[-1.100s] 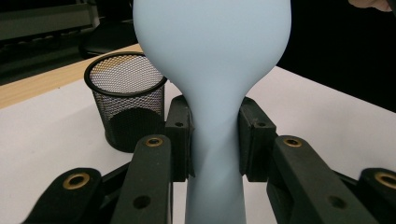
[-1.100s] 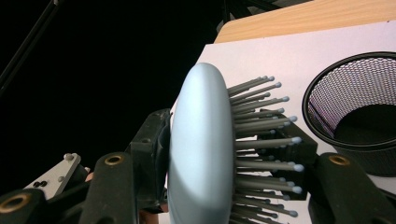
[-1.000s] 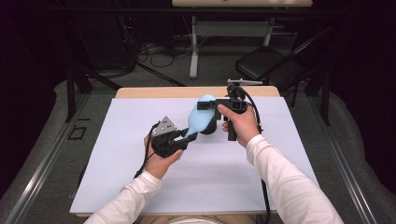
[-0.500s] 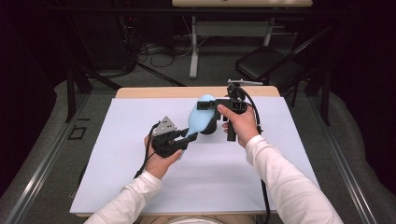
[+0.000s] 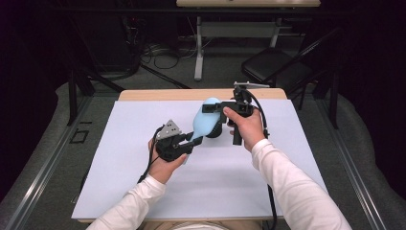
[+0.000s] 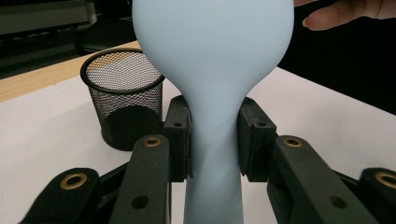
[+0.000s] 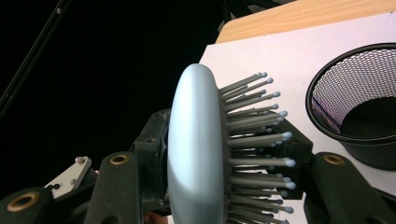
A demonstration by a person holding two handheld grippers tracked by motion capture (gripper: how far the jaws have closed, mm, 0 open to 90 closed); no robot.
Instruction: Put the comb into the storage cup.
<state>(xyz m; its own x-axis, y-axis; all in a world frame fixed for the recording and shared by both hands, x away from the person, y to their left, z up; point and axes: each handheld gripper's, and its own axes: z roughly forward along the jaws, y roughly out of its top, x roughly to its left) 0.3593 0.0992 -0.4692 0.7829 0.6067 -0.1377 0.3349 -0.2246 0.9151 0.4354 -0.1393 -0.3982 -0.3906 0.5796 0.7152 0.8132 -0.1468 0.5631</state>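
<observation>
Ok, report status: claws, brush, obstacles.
Left claw shut on light-blue plastic hairbrush handle. Right claw shut on its head. Black mesh cup beside, apart.

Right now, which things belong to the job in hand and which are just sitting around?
In the job:
- light blue hairbrush
- left gripper, clamped on its handle
- right gripper, clamped on its head
- black mesh cup

Lying about:
- folding chair
- floor cables

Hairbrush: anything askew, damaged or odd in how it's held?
No damage shows. One oddity: the light blue hairbrush is held at both ends above the table. The left tongs clamp its handle, while the right tongs pinch the head across back and bristles. The mesh cup stands upright.
</observation>
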